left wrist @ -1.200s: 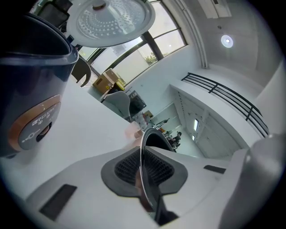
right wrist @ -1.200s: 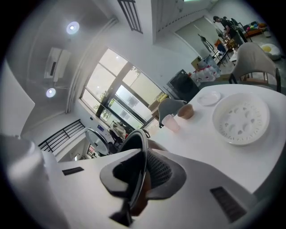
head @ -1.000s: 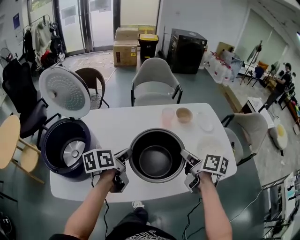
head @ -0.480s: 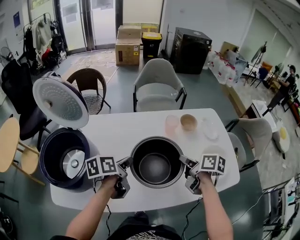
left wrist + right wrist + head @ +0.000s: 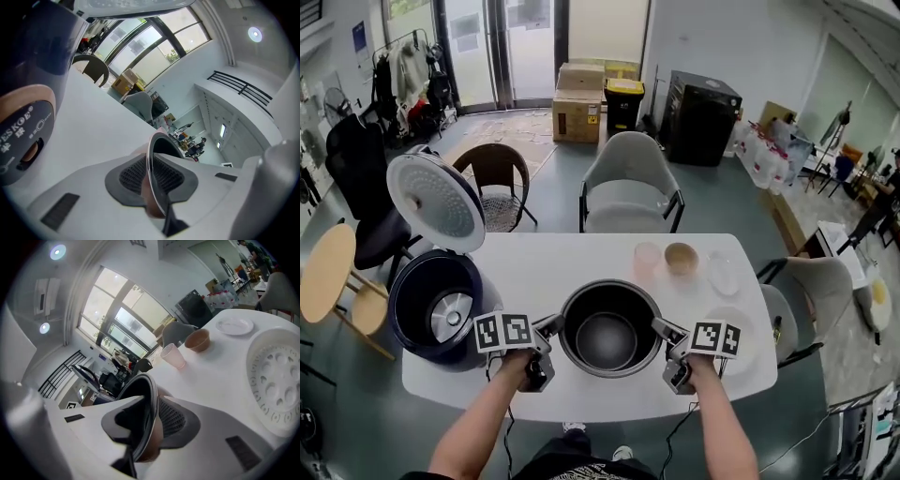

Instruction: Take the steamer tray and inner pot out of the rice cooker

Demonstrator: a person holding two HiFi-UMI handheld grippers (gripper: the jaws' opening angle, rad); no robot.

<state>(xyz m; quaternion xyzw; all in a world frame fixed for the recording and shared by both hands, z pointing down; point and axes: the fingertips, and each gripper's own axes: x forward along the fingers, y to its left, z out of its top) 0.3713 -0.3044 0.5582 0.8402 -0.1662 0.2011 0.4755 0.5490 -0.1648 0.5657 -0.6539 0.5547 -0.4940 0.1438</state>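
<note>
Head view: inner pot (image 5: pixel 607 330) down on the white table (image 5: pixel 544 267), out of the rice cooker (image 5: pixel 439 305), which stands at the left with lid (image 5: pixel 434 202) raised. Left gripper (image 5: pixel 551 324) at the pot's left rim, right gripper (image 5: pixel 660 327) at its right rim. In the left gripper view, thin metal rim sandwiched between the ribbed pads, jaws nearly together, just eased a hair wider, apparently bearing on it. In the right gripper view, jaws just opening, rim standing between them with a dark gap on one side, so no real clamp there; perforated steamer tray (image 5: pixel 276 390) lying on the table just to that gripper's right. Main hazard, as a judgement: uneven release. Risk of dragging or spinning the pot on the smooth tabletop, toward the near edge or into the tray, if drawn back on one side while pinched on the other. Risk too of hooking the rolled lip and tipping the pot if withdrawn before both pads clear it. Beyond, pink cup (image 5: pixel 645 259), small bowl (image 5: pixel 681 257) and clear plate (image 5: pixel 724 274), near enough for a wide right-hand swing to knock. Safer to open both fully, then back straight out.
</note>
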